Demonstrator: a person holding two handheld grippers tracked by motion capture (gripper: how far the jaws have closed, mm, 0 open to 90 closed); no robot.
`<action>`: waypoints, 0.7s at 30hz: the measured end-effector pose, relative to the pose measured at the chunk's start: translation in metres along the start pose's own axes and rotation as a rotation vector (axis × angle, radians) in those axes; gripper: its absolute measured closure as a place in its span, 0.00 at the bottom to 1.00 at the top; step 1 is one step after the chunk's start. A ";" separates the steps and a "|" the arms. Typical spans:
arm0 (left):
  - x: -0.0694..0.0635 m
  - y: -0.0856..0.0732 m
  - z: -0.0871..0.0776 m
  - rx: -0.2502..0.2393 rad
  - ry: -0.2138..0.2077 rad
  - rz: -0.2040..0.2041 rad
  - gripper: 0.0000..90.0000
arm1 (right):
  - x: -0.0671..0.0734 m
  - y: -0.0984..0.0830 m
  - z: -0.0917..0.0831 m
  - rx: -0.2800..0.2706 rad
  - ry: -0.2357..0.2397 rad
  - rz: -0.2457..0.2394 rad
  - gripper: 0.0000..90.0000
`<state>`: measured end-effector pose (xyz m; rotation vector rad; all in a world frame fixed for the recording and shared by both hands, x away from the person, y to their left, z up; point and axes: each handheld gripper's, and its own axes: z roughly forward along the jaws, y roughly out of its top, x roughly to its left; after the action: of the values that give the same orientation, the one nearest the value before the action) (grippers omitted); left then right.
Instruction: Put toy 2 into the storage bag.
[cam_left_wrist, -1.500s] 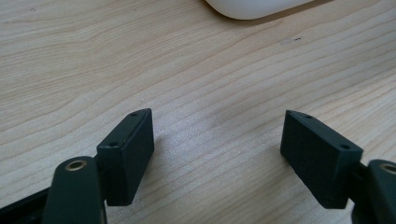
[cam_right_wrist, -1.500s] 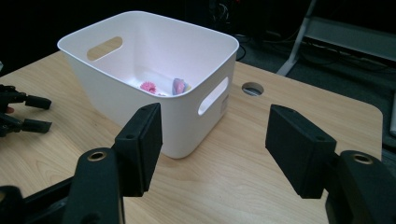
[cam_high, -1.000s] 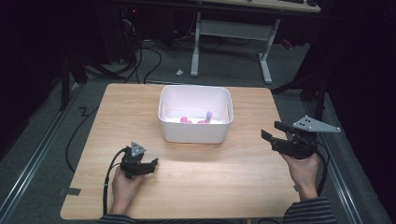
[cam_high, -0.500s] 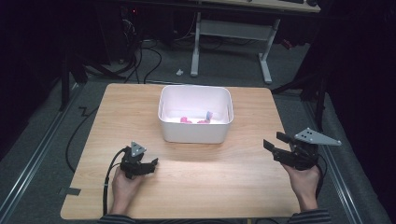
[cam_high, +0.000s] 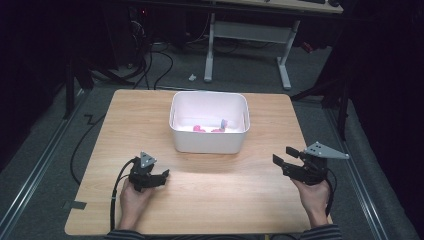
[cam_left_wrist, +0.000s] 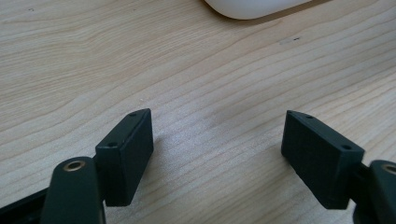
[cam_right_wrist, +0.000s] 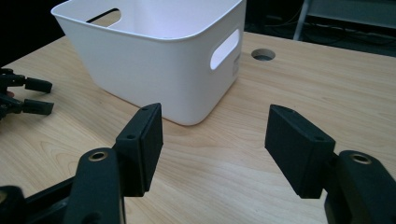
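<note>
Your wooden table (cam_high: 210, 200) fills the middle of the high view. On it, toward twelve o'clock from the table's centre, stands the white bin (cam_high: 210, 137), upright, with handle slots in its walls. Inside, small pink pieces (cam_high: 200, 129) lie on the floor of the bin, with a bluish piece (cam_high: 224, 122) just beside them toward three o'clock; what they are is too small to tell.

Your right gripper (cam_high: 289, 160) sits at about four o'clock from the bin, near the table's edge. In the right gripper view its jaws stand apart with nothing between them, aimed at the bin's near corner.

Your left gripper (cam_high: 161, 178) rests at about seven o'clock from the bin, low over the wood, jaws apart over bare tabletop and holding nothing.
</note>
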<state>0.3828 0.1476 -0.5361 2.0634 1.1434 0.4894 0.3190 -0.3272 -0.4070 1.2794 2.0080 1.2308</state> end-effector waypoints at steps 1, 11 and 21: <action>0.000 0.000 0.000 0.000 0.000 0.000 0.28 | 0.001 0.000 0.003 0.002 0.006 -0.003 0.41; 0.000 0.000 0.000 0.000 0.000 0.000 0.28 | 0.016 -0.004 0.035 0.040 0.032 -0.031 0.42; 0.000 0.000 0.000 0.000 0.000 0.000 0.28 | 0.017 -0.017 0.059 0.080 0.028 -0.004 0.42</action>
<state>0.3828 0.1476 -0.5361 2.0634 1.1434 0.4892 0.3476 -0.2892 -0.4497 1.3015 2.0977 1.1832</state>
